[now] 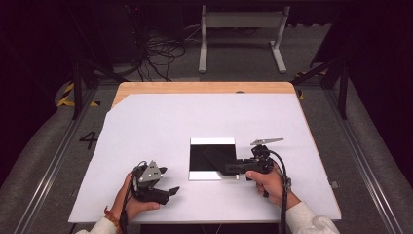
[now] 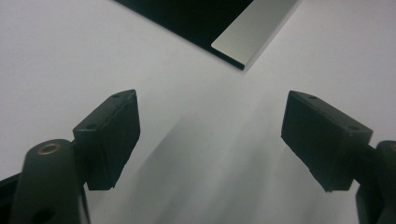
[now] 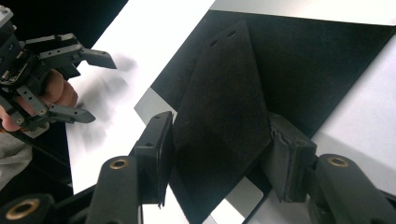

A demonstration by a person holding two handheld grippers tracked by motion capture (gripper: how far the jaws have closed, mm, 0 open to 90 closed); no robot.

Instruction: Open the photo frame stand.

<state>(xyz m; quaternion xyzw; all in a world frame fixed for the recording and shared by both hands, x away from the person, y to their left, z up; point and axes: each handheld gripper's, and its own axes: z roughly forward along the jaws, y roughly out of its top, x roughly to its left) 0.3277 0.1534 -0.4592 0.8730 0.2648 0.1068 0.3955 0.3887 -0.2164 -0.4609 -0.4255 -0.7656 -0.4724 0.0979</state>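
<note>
A square black panel with silver strips on its far and near edges lies flat on the white sheet. A black, felt-like flat piece with two small holes at its far end rests tilted on the panel. My right gripper is shut on this piece, one pad at each side corner, reaching in from the panel's right side. My left gripper hovers over bare sheet near the front left. Its jaws stand open and empty, pointing toward the panel's silver corner.
The sheet covers a wooden table whose far edge shows. Beyond it are floor cables and a white stand. The sheet's front edge lies close under both hands.
</note>
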